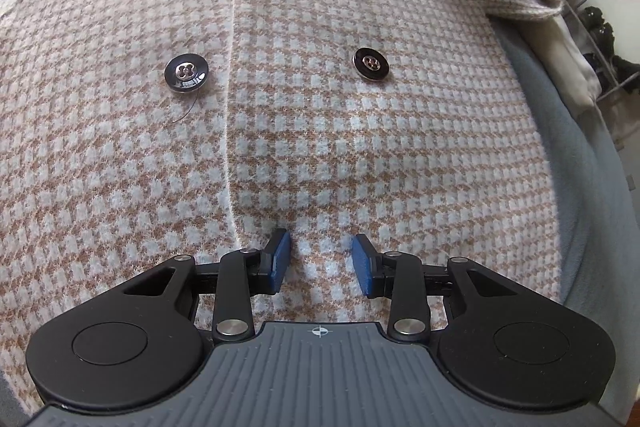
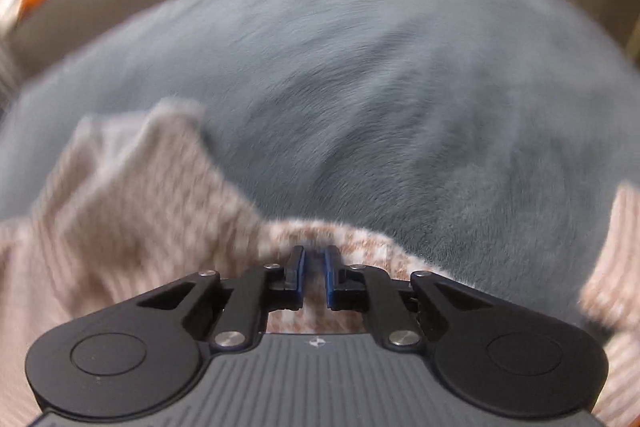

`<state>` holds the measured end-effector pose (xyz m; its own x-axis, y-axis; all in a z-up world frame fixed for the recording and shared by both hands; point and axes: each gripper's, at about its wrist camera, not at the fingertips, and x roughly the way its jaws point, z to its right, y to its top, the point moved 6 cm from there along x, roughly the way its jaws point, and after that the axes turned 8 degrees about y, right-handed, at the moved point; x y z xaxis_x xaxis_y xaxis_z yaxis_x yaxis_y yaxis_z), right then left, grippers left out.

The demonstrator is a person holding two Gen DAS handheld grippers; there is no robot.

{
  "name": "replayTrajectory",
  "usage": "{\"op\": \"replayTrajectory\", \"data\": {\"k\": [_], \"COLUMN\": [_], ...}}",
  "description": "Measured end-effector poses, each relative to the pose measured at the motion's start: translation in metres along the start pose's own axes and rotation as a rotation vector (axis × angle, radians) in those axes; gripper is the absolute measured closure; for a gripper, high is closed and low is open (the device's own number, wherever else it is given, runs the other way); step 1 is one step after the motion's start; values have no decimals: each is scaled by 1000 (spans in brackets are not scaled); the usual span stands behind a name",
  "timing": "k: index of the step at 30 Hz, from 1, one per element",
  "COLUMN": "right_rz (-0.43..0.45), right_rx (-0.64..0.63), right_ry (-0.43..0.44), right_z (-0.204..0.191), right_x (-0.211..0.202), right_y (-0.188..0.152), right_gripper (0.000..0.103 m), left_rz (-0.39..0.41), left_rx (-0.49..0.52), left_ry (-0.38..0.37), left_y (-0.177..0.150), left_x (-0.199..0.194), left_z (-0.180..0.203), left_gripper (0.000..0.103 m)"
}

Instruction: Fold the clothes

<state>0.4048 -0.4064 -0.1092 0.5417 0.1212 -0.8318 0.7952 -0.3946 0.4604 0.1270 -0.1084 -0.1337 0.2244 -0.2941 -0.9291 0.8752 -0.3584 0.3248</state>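
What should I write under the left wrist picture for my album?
Open left gripper hovers over a checked coat with two dark buttons.

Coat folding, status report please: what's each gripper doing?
Left gripper open over the coat. Right gripper shut on coat edge. Nothing in the way.

Grey-blue fleece blanket (image 2: 400, 87); wire rack (image 1: 600, 67).

Fuzzy woven coat (image 1: 360, 147), glossy metal-centred buttons (image 1: 186, 73), plush matt blanket (image 2: 400, 87).
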Motion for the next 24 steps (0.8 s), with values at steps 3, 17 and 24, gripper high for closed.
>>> {"op": "replayTrajectory", "data": {"k": [3,17,24], "right_rz": [6,-12,-88], "right_rx": [-53,27,-5], "right_ry": [38,37,-29], "right_z": [-14,-2,17], "right_x": [-17,-15,-5], "right_y": [-7,19,0], "right_gripper": [92,91,102], "left_rz": [5,30,39], "left_rx": [-10,3,1], "left_ry": [-1,16,12], "left_y": [-2,-2,-3], "left_x": [-4,2,3], "left_z": [-3,4,4], "left_gripper": [69,69,68]}}
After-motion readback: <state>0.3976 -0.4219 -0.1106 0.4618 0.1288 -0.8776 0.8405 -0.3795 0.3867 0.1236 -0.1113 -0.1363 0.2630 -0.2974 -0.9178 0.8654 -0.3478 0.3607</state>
